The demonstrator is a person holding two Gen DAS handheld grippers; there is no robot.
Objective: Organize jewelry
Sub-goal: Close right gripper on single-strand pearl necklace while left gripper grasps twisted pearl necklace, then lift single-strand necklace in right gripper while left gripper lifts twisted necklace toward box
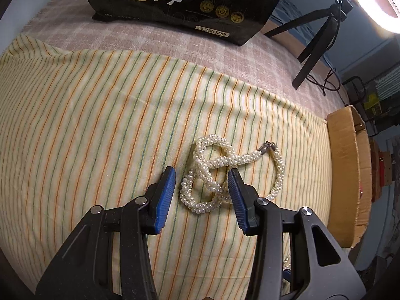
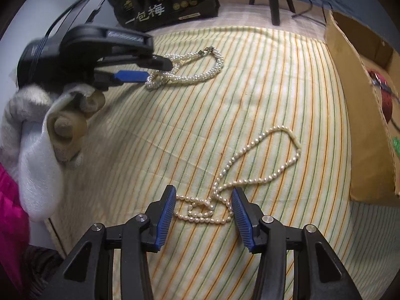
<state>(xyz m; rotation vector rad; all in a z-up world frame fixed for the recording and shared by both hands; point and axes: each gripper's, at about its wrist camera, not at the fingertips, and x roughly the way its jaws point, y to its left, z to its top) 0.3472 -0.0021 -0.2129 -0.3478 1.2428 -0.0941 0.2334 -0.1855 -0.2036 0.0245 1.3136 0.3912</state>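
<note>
A thick twisted pearl necklace [image 1: 280, 170] lies coiled on the striped cloth [image 1: 100, 112], its metal clasp at the far right of the coil. My left gripper [image 1: 202, 172] points down over it, open, with its blue pads on either side of the coil's near loops. In the right wrist view this left gripper [image 2: 160, 72], held by a white-gloved hand [image 2: 37, 150], hangs over the same necklace [image 2: 215, 71]. A thin single-strand pearl necklace [image 2: 252, 180] lies looped nearer. My right gripper [image 2: 203, 190] is open and straddles its tangled near end, close above the cloth.
An open cardboard box [image 2: 355, 100] stands at the cloth's right edge, with something red [image 2: 385, 100] inside. A black snack bag [image 1: 175, 0] sits at the back. Tripod legs [image 1: 317, 37] and a ring light [image 1: 370, 7] stand at the back right.
</note>
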